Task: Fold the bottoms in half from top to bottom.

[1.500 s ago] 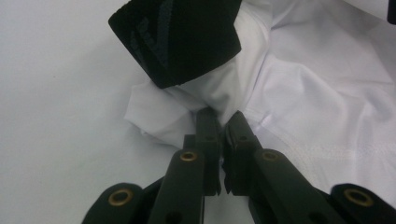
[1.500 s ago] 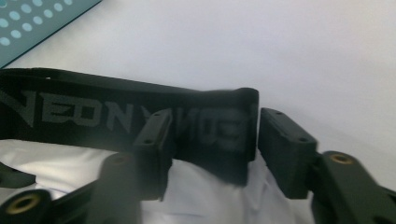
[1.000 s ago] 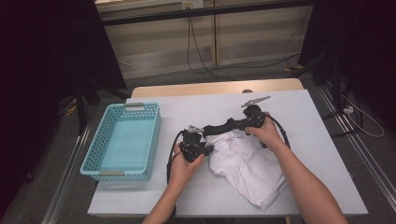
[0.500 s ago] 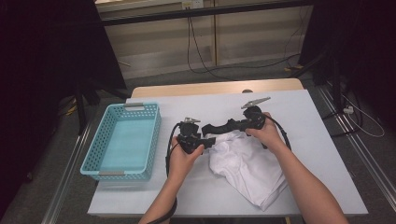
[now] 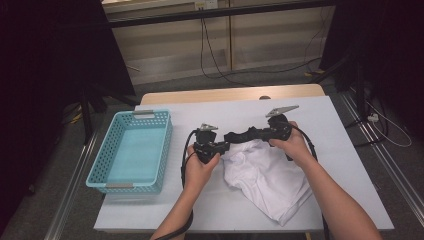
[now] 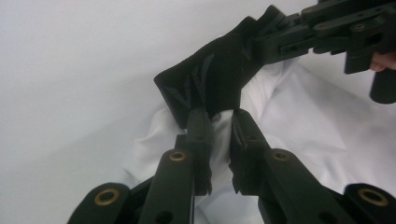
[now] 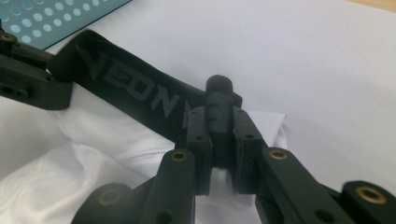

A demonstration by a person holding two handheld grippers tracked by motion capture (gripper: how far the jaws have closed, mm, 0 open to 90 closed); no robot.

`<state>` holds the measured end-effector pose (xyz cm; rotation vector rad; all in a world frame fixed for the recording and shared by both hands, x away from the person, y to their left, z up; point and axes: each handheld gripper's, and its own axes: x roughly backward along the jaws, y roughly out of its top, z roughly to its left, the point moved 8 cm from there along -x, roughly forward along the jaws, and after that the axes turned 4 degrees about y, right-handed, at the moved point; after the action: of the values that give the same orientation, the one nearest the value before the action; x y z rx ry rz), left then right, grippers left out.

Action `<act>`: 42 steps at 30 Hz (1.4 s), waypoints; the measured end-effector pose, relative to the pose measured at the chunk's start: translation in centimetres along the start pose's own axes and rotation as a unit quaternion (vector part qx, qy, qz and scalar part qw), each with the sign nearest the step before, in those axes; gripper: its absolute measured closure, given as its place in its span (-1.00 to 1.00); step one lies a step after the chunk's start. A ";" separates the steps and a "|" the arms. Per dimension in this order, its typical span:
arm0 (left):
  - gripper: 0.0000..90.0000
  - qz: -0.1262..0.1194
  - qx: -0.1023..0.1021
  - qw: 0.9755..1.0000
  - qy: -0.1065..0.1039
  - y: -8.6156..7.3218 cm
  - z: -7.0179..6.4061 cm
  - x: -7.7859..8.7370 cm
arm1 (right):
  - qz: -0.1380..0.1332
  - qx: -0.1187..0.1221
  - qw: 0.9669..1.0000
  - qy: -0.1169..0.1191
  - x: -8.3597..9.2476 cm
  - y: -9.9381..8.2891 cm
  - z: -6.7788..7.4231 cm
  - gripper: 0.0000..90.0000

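A white garment [image 5: 265,180] with a black lettered waistband [image 5: 245,135] lies crumpled on the white table [image 5: 325,125]. The waistband [image 6: 210,74] is stretched between the two grippers, a little above the table. My left gripper [image 6: 219,119] has just been closing, and the band's left end and some white cloth are pinched between its jaws; in the high view it is the left gripper [image 5: 225,146]. My right gripper [image 7: 218,116] is shut on the bunched right end of the waistband [image 7: 130,79]. The high view shows that right gripper [image 5: 260,132] held by the person's right hand.
A turquoise plastic basket [image 5: 165,145] with nothing in it stands at the left of the table, close to the left hand. Its perforated wall [image 7: 56,18] shows in the right gripper view. Bare table surface lies beyond and to the right of the garment.
The left hand shifted slightly up the table and its jaws have closed on the waistband's left end. The right hand has kept still with its grip.
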<state>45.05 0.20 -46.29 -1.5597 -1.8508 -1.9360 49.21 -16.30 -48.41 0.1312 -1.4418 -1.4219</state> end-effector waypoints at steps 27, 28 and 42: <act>0.74 0.011 -0.052 0.998 -0.028 -2.5 -3.4 -0.3 | 0.007 0.006 1.000 -0.009 4.4 -3.7 0.3 0.71; 0.74 0.012 -0.055 0.998 -0.028 -2.5 -3.4 -0.3 | 0.008 0.007 1.000 -0.011 4.4 -3.7 0.2 0.71; 0.75 0.020 -0.064 0.997 -0.028 -3.1 -3.7 -0.4 | 0.016 0.001 1.000 -0.014 5.6 -5.3 0.0 0.68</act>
<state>41.07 -2.03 -47.97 -1.6882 -1.7324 -2.0513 43.80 -21.73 -49.26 0.0898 -1.4614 -1.4026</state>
